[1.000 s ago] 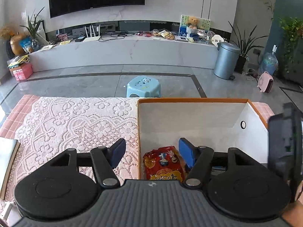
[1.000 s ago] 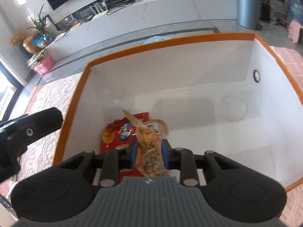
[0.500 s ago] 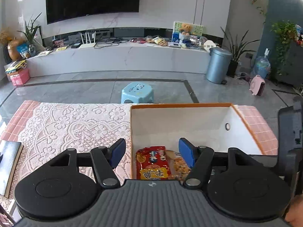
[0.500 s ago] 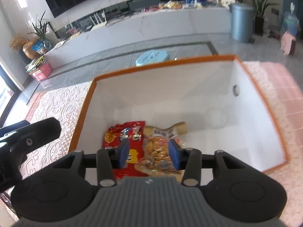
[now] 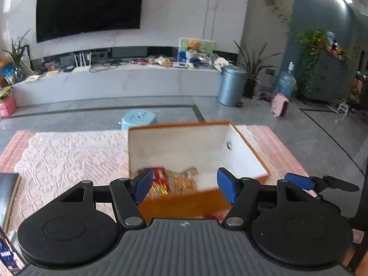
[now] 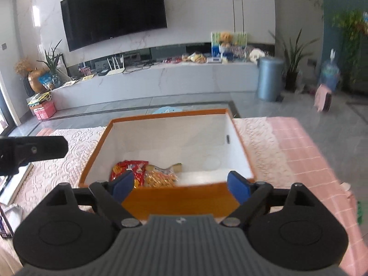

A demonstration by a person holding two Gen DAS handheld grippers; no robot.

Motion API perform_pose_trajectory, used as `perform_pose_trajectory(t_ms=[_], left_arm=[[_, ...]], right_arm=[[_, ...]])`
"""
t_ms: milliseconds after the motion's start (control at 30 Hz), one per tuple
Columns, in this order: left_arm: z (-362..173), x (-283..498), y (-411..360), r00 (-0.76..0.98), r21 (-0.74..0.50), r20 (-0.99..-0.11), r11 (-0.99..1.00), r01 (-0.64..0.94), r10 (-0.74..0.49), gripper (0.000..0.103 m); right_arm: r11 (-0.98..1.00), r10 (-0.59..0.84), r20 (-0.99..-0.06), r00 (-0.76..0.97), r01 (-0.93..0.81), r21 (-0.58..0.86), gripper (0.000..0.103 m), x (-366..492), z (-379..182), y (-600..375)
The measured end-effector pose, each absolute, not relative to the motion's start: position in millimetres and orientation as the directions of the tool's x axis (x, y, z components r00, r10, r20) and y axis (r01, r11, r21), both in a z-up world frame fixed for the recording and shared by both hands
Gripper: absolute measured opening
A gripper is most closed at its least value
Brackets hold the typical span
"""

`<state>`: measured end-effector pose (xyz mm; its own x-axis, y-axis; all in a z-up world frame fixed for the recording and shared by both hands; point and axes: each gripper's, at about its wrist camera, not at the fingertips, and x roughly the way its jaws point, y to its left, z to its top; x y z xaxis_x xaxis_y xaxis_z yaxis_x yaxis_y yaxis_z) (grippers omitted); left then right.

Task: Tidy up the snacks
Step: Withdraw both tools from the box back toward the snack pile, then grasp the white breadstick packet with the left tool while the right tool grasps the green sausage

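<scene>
An orange-edged white box (image 6: 239,147) stands on the lace tablecloth. Inside it, at the near left, lie a red snack bag (image 6: 128,168) and a yellow snack bag (image 6: 161,177) side by side. The left wrist view shows the same box (image 5: 243,156) with the red bag (image 5: 158,179) and the yellow bag (image 5: 184,181) blurred. My right gripper (image 6: 180,185) hovers above the box's near wall, its jaws opening wide with nothing between them. My left gripper (image 5: 184,184) is open and empty over the box's near left corner.
The lace cloth (image 6: 57,168) covers a pink checked table (image 6: 299,151). A dark book (image 5: 7,188) lies at the left edge. Beyond the table are a blue stool (image 5: 138,118), a grey bin (image 5: 231,85) and a long TV bench (image 5: 115,80).
My right gripper let go of the yellow snack bag, which now lies in the box beside the red one, and its jaws spread wide. Both grippers pulled back and up from the box.
</scene>
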<state>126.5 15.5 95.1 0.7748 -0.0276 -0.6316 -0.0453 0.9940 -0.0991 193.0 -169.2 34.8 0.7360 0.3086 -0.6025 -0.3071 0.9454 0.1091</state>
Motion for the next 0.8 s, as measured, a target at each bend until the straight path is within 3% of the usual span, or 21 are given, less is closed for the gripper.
perform_pose_trajectory(t_ms=[467, 667, 800], left_arm=[[42.3, 65.4, 29.1, 0.665, -0.193, -0.741, 0.979, -0.07, -0.099, 0.075], [0.0, 46.4, 34.0, 0.593, -0.252, -0.793, 0.962, -0.107, -0.142, 0.075], [-28.8, 38.6, 38.9, 0.547, -0.238, -0.829, 0.958, -0.159, -0.115, 0.075]], right_arm=[[0.948, 0.307, -0.696, 0.649, -0.272, 0.165, 0.085, 98.6, 0.3, -199.5], [0.94, 0.3, -0.725, 0.62, -0.32, 0.116, 0.071, 73.9, -24.1, -193.0], [0.941, 0.281, -0.756, 0.592, -0.326, 0.094, 0.071, 64.8, -45.8, -188.4]])
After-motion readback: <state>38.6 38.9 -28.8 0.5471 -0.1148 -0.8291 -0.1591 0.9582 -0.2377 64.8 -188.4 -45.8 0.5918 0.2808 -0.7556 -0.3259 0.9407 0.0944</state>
